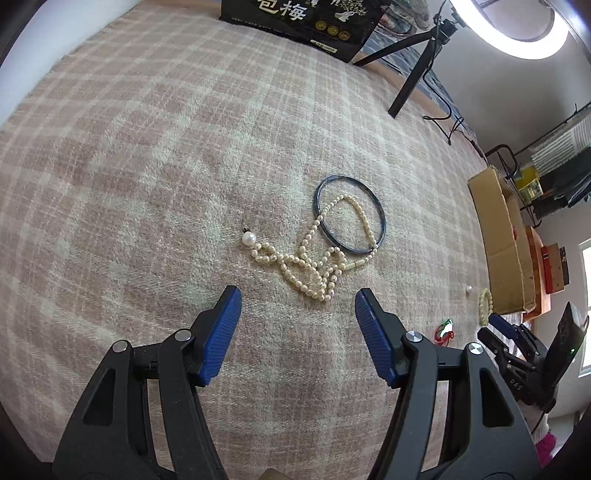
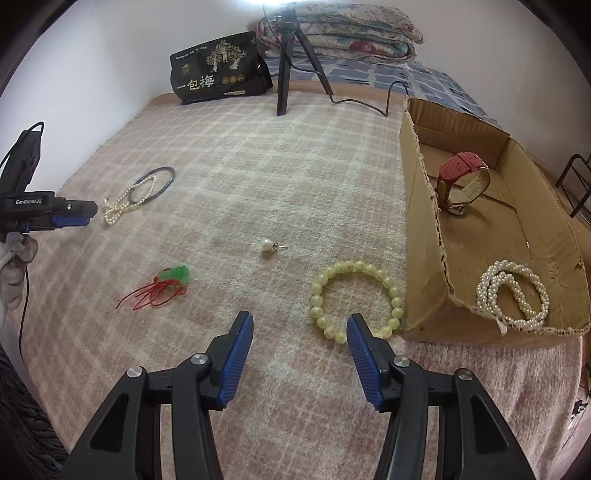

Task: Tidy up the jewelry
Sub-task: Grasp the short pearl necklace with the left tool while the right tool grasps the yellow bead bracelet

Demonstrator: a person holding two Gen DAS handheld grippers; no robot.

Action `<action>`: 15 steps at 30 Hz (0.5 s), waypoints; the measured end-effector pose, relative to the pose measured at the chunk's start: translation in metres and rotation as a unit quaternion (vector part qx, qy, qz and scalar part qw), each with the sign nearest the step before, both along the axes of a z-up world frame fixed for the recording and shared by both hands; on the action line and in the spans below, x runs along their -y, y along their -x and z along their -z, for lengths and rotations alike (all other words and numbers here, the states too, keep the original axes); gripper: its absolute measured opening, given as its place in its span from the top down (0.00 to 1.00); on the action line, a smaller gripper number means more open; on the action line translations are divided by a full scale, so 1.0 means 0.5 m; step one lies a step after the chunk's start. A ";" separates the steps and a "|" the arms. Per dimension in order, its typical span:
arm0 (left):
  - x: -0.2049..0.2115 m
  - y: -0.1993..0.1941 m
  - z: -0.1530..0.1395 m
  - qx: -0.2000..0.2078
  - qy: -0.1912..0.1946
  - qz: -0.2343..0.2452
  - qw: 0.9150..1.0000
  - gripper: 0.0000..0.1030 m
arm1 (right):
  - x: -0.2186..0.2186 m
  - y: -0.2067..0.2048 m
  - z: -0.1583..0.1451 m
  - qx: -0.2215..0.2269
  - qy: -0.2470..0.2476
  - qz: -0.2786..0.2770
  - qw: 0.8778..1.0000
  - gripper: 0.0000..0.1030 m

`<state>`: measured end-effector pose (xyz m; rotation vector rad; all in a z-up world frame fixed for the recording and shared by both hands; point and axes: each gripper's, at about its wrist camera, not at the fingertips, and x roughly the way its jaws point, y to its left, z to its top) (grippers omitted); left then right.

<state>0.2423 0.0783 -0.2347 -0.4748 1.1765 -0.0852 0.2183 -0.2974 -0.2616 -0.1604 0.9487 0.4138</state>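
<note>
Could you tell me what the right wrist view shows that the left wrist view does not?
Only the right wrist view shows the inside of the open cardboard box, holding a red-strapped wristwatch and a coiled white pearl bracelet.

Only the left wrist view shows the lit ring light and a single large pearl at the long cream pearl necklace's end.

Both show that necklace draped across a dark thin bangle, the yellow-green beaded bracelet, the green pendant on red cord, the black snack bag and the plaid blanket.

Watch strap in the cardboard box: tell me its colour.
The watch strap is red with a pale cream lining inside; it shows best in the right wrist view, standing in the cardboard box.
</note>
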 end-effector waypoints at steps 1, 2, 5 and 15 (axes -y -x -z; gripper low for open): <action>-0.001 -0.002 0.003 -0.002 0.001 -0.001 1.000 0.36 | -0.002 -0.003 0.004 0.000 0.004 0.000 1.000 0.48; 0.000 -0.005 0.005 -0.002 0.001 -0.002 1.000 0.36 | -0.003 -0.007 0.008 -0.001 0.008 0.000 1.000 0.49; 0.001 -0.017 0.010 -0.006 0.002 -0.007 1.000 0.36 | -0.005 -0.017 0.017 -0.004 0.013 0.005 1.000 0.51; 0.068 -0.045 0.018 0.011 -0.134 0.037 0.990 0.60 | -0.020 -0.030 0.021 -0.002 0.034 0.007 0.999 0.51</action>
